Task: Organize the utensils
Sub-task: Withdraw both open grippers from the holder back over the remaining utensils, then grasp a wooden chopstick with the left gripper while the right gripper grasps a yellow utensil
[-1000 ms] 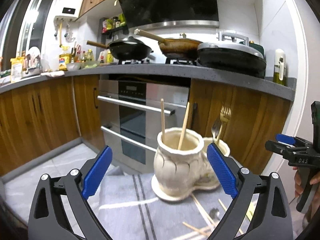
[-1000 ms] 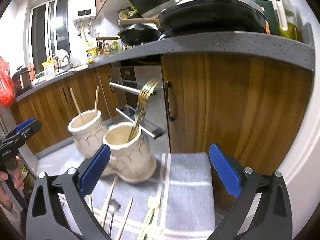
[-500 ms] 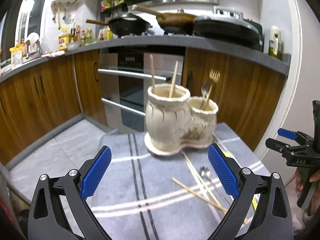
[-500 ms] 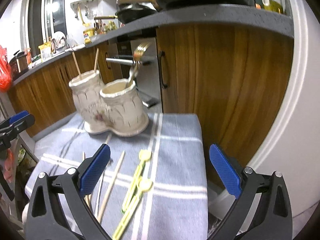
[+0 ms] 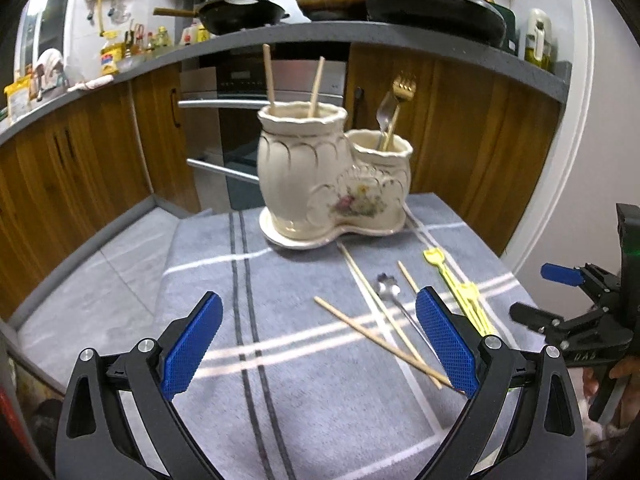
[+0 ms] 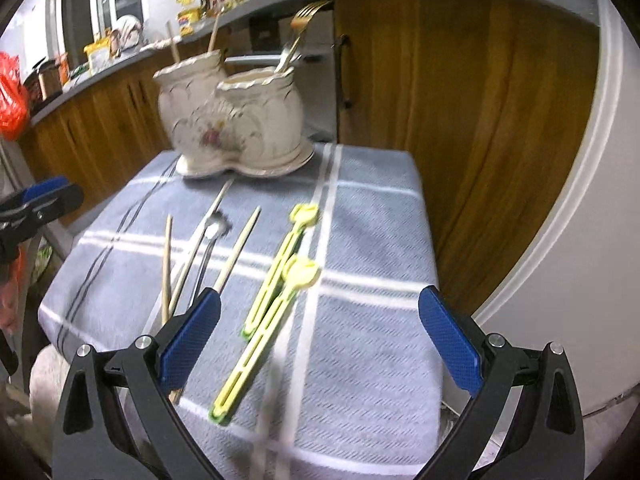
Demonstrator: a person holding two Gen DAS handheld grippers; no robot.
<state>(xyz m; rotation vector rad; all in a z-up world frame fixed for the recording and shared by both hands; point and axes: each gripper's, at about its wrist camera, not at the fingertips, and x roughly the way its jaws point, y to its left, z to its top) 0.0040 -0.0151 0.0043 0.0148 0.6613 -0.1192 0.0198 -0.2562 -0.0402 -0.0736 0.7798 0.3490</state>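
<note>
Both hand-held grippers, left (image 5: 316, 344) and right (image 6: 318, 340), pulled back from holder (image 5: 334, 176); jaws apart, empty. Holder: far end of worktop (image 5: 304, 392), chopsticks and forks sorted by compartment. Loose chopsticks (image 6: 236, 254), spoon (image 6: 214, 230), yellow picks (image 6: 276, 280) laid near, awaiting pickup

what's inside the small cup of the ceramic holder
A gold fork and a silver spoon stand in the small cup, handles down. Its wall hides their lower ends and anything at the bottom.
</note>
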